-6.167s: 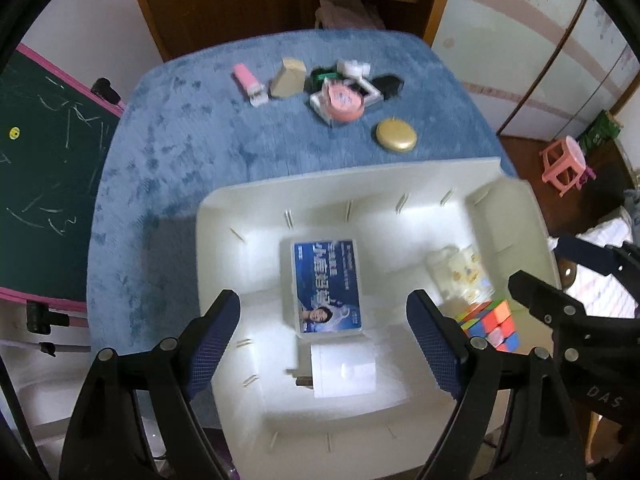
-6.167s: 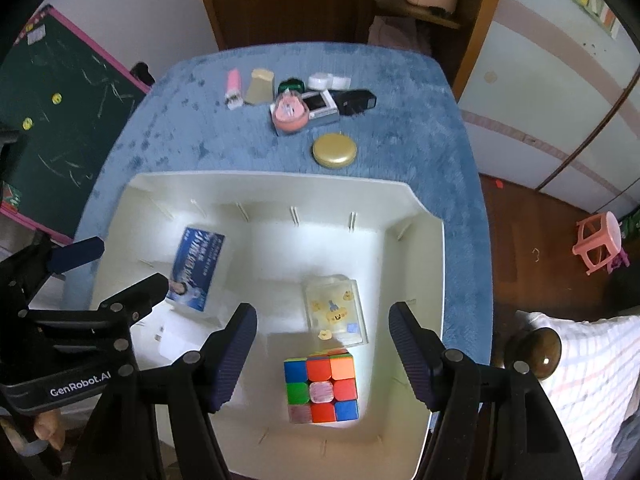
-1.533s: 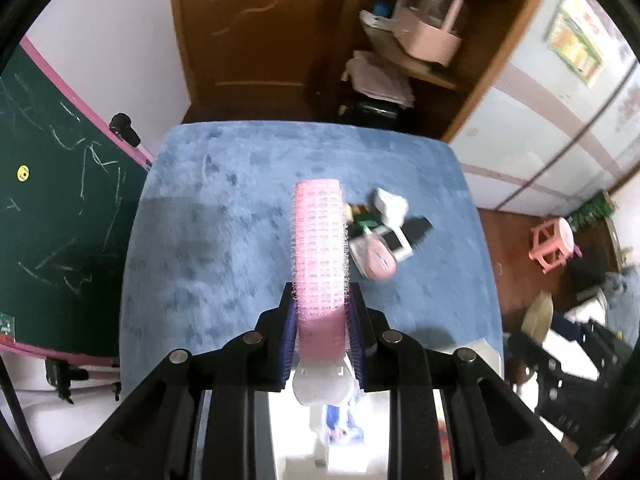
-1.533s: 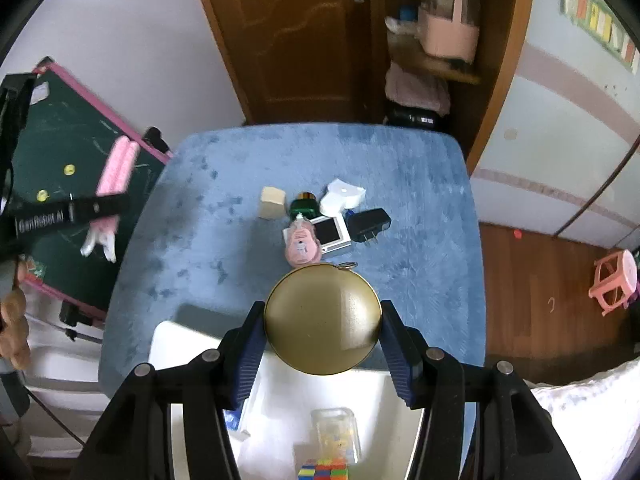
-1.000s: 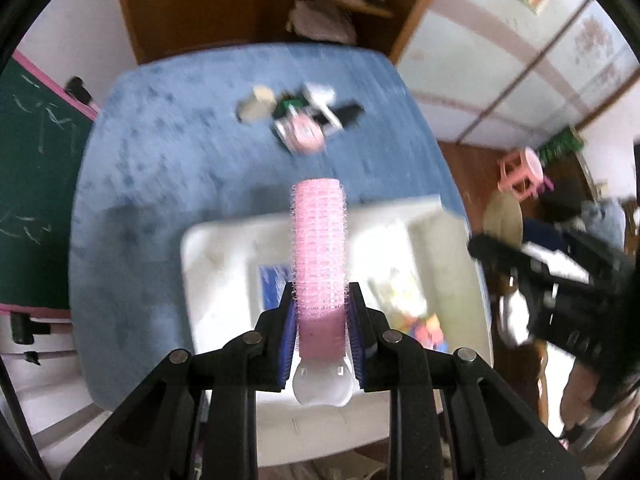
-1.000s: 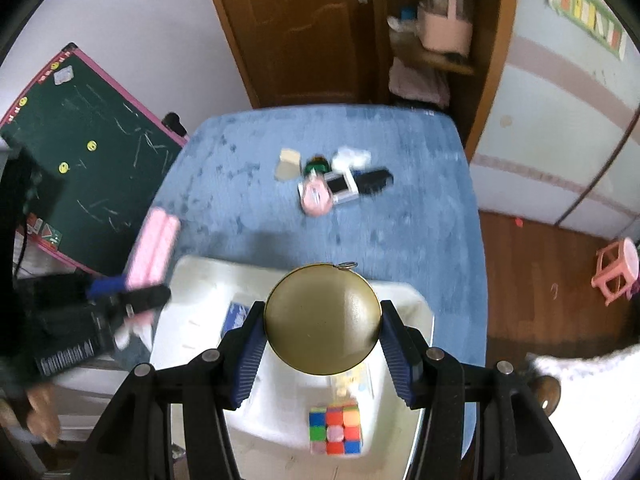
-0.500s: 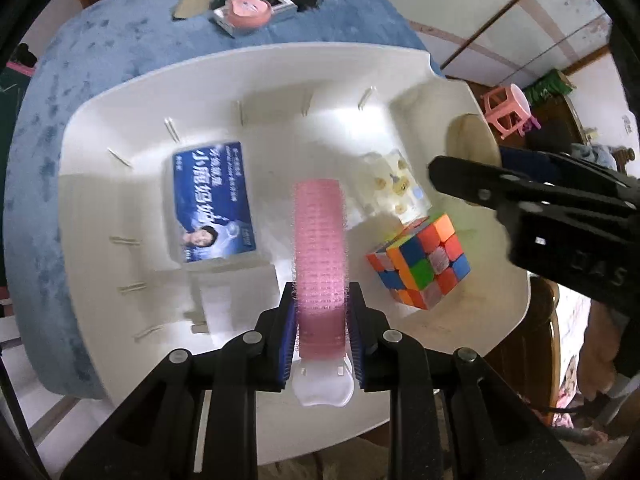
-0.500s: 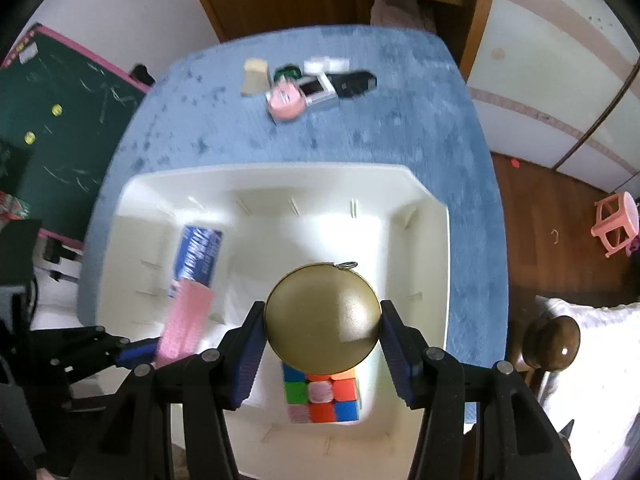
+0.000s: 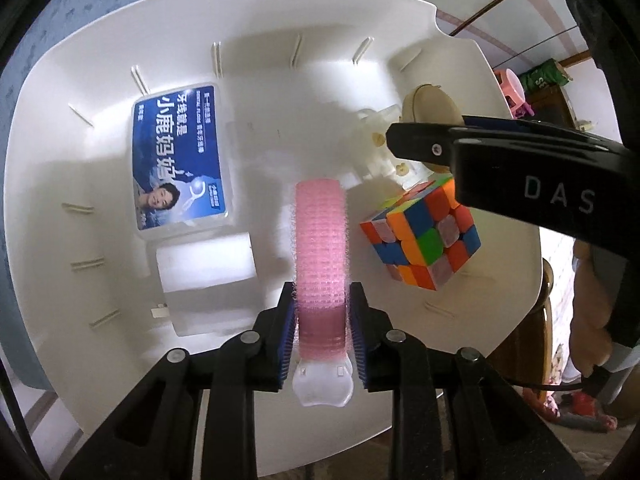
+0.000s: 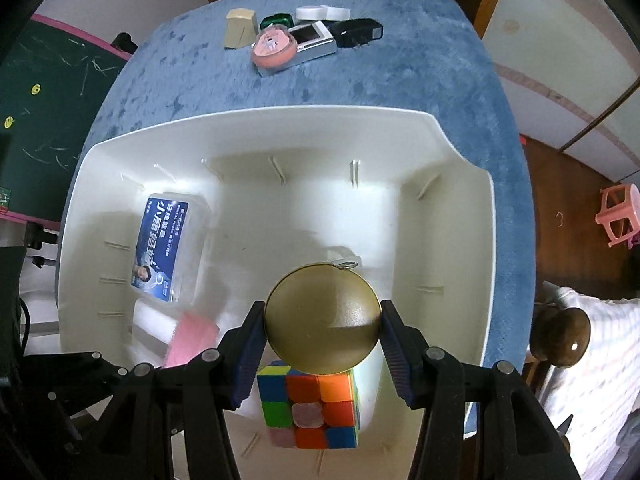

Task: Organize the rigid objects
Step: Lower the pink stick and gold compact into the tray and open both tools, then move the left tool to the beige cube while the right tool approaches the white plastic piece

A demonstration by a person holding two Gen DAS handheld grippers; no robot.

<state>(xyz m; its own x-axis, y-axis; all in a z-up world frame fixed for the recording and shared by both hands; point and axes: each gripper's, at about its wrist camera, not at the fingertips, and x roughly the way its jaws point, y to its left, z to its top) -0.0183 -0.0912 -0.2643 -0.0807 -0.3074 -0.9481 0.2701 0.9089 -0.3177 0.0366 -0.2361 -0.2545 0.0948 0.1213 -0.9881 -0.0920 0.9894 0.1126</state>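
Both grippers hovered over the white bin: the left gripper clamped on a pink hair roller, the right gripper clamped on a gold round tin. Released there, the tin would likely strike the Rubik's cube beneath and roll. Only the right wrist view showed the items waiting near the table's far edge.

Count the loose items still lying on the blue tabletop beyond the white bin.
6, clustered at the far edge: tan block, green case, white piece, black charger, pink disc, silver device. More may be hidden.

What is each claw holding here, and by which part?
Left claw: pink hair roller, gripped near its clip end. Right claw: gold round tin, pinched across its edges.
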